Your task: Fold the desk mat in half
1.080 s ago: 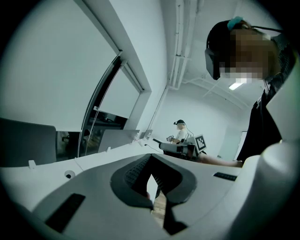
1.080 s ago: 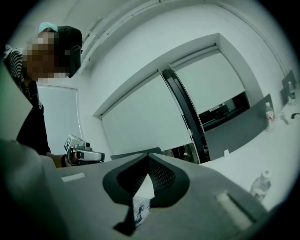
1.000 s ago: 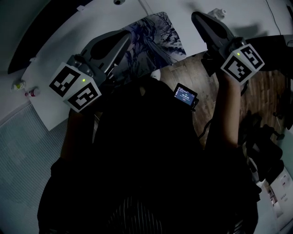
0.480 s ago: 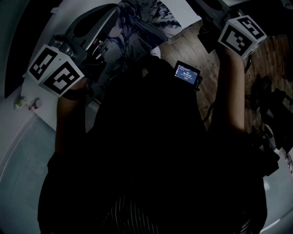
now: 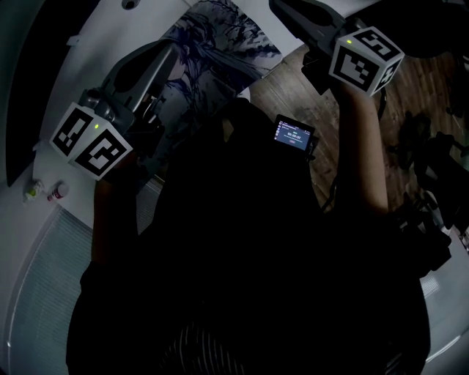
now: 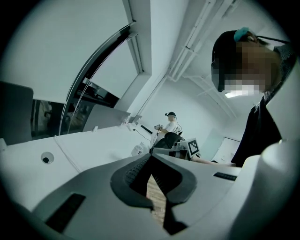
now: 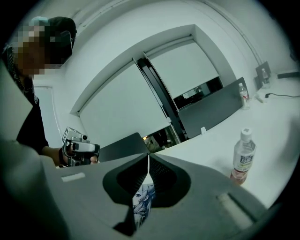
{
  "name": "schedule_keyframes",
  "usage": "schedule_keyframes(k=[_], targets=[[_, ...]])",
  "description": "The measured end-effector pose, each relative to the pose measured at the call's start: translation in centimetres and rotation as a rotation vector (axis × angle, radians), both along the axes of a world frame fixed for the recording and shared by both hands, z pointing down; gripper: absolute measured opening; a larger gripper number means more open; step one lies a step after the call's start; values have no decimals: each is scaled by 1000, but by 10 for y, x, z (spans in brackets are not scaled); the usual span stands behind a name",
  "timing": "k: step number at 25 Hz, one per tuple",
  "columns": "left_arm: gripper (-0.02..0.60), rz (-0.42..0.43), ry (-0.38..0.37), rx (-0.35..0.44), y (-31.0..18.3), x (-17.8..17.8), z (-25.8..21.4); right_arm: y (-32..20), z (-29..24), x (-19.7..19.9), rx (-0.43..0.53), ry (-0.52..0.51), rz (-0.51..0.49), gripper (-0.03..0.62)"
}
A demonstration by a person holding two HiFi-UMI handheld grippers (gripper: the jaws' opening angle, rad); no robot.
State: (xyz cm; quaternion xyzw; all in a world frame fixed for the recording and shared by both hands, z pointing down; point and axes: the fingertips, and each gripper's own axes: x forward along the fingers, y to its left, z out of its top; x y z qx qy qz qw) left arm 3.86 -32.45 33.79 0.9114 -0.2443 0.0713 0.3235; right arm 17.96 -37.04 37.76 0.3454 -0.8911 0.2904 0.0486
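Left tongs (image 6: 151, 157) and right tongs (image 7: 148, 159) are both pressed together, pinching nothing. The mat (image 5: 212, 44) lies flat on the surface (image 5: 154, 22) between and below them. Best spread both first, then pinch matching corners evenly.

The left gripper (image 6: 151, 155) has its jaws shut tip to tip, with nothing between them. Its marker cube (image 5: 91, 140) sits behind the claw, and the left forearm (image 5: 110, 209) runs back from it to the body. The right gripper (image 7: 148, 161) is likewise closed and empty. Its marker cube (image 5: 365, 58) is at the rear, on a nearly straight right forearm (image 5: 363, 154).
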Motion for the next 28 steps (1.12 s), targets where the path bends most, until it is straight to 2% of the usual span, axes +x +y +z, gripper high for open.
schedule_keyframes(k=[3, 7, 9, 12, 17, 20, 28], targets=[[8, -12, 6, -4, -3, -3, 8, -6, 16, -2, -16, 24, -4, 2], [8, -11, 2, -51, 10, -4, 17, 8, 55, -8, -92, 128, -49, 3], [8, -14, 5, -54, 8, -5, 20, 5, 68, -10, -109, 147, -59, 3], [8, -25, 9, -52, 10, -7, 23, 6, 84, -13, -125, 166, -65, 35], [8, -19, 19, -77, 25, -18, 28, 18, 128, -3, -225, 207, -38, 95], [8, -50, 23, -97, 26, -31, 29, 16, 153, -1, -280, 216, -12, 149], [8, -116, 21, -103, 28, -56, 36, 35, 238, -6, -374, 478, -66, 282]])
